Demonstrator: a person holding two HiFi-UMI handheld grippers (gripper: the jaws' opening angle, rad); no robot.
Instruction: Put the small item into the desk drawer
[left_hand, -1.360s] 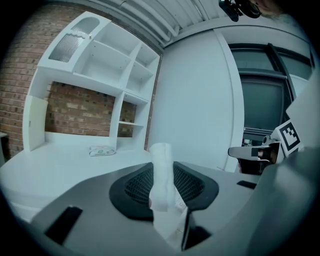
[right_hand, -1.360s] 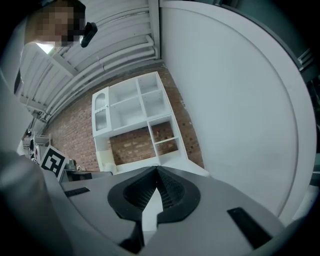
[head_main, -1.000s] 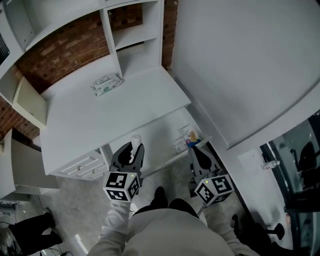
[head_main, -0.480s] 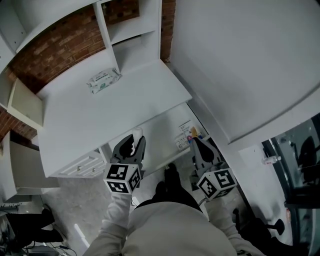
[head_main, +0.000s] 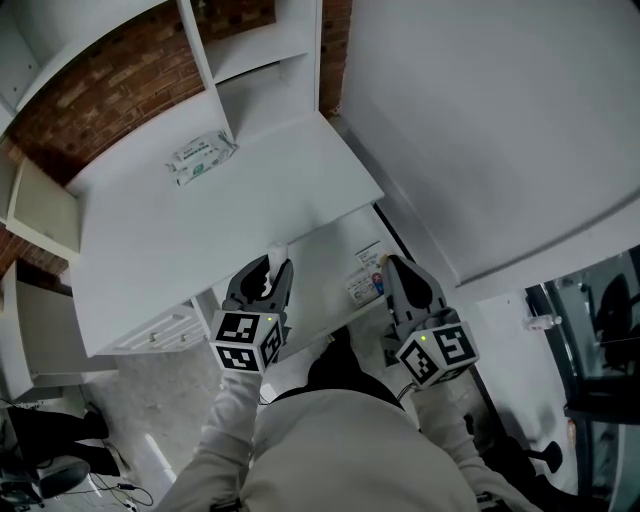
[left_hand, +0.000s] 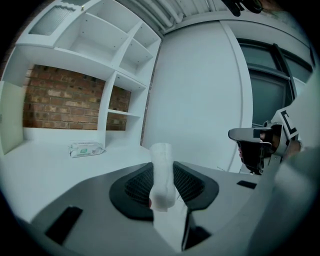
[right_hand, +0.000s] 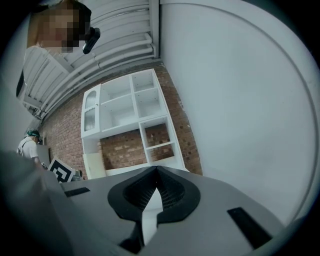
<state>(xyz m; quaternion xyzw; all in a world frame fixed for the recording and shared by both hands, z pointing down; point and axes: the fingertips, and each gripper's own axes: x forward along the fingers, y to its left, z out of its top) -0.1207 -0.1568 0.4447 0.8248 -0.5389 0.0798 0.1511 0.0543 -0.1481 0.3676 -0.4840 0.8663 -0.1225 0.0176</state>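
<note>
In the left gripper view my left gripper (left_hand: 162, 171) is shut on a small white tube-shaped item (left_hand: 161, 176) that stands upright between the jaws. In the head view the left gripper (head_main: 268, 272) hovers at the front edge of the white desk (head_main: 180, 230), the item's white top (head_main: 277, 251) poking out past the fingertips. The desk's drawers (head_main: 158, 332) lie to its left, closed. My right gripper (head_main: 396, 270) is held level at the desk's right front; its jaws (right_hand: 156, 169) meet at the tips with nothing between them.
A pack of wet wipes (head_main: 201, 158) (left_hand: 86, 149) lies at the back of the desk under white shelves. Small boxes (head_main: 366, 282) sit on a lower shelf beneath the desktop. A white wall (head_main: 480, 120) runs along the right. An office chair (left_hand: 254, 146) stands at the right.
Both grippers have moved forward toward the desk, the left one sinking slightly. The left keeps its hold on the white item; the right stays shut.
</note>
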